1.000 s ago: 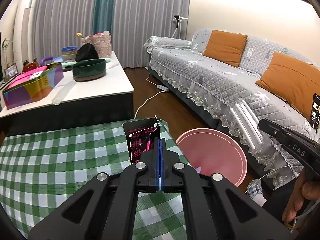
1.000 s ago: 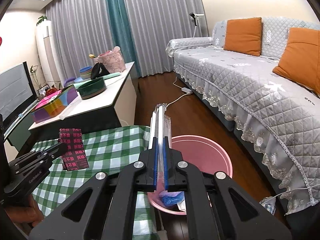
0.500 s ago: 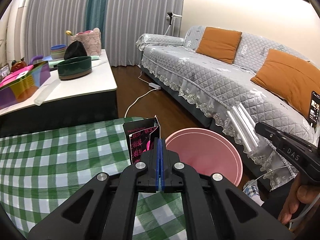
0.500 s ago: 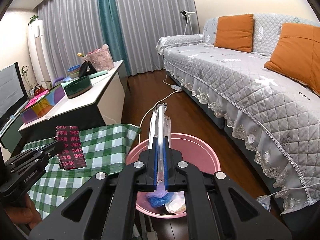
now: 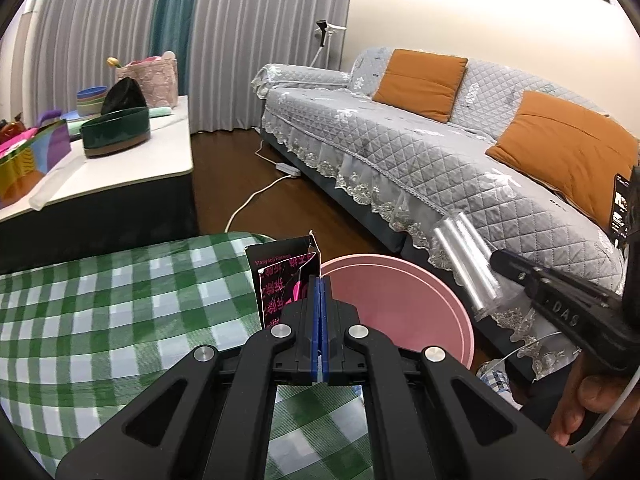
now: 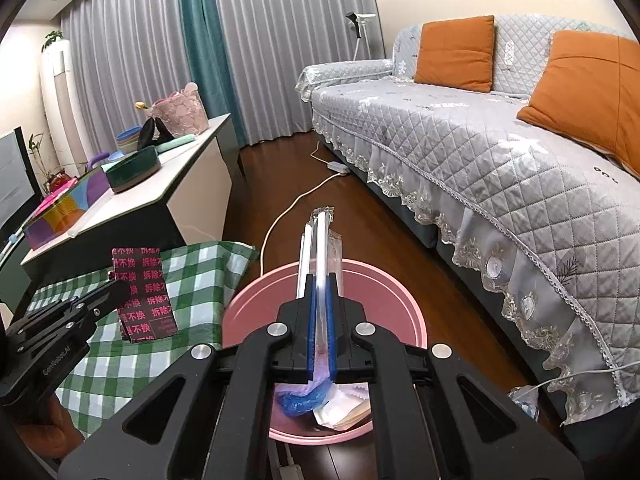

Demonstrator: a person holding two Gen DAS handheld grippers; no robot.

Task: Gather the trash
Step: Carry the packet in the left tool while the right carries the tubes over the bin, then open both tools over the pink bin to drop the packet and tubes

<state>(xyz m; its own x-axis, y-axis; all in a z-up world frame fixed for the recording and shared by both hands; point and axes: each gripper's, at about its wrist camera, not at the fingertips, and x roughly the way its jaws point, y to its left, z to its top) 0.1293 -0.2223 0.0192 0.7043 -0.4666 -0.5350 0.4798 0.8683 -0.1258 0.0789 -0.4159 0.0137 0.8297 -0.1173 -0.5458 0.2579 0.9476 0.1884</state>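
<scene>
My left gripper (image 5: 319, 284) is shut on a black packet with pink lettering (image 5: 280, 280), held at the edge of the green checked tablecloth (image 5: 120, 300) beside the pink bin (image 5: 400, 308). The packet also shows in the right wrist view (image 6: 142, 292). My right gripper (image 6: 320, 284) is shut on a clear plastic wrapper (image 6: 320, 248) and holds it over the pink bin (image 6: 384, 304). The wrapper shows in the left wrist view (image 5: 464, 264) to the right of the bin. Blue and white trash (image 6: 320, 404) lies inside the bin.
A grey quilted sofa (image 5: 440, 152) with orange cushions runs along the right. A white low table (image 5: 132, 168) with a green bowl (image 5: 116, 136) and a colourful box stands at the back left. A white cable (image 6: 288, 216) lies on the wooden floor.
Both grippers have moved right towards the pink bin with their loads. The right gripper now holds the wrapper over the bin, whose trash shows beneath.
</scene>
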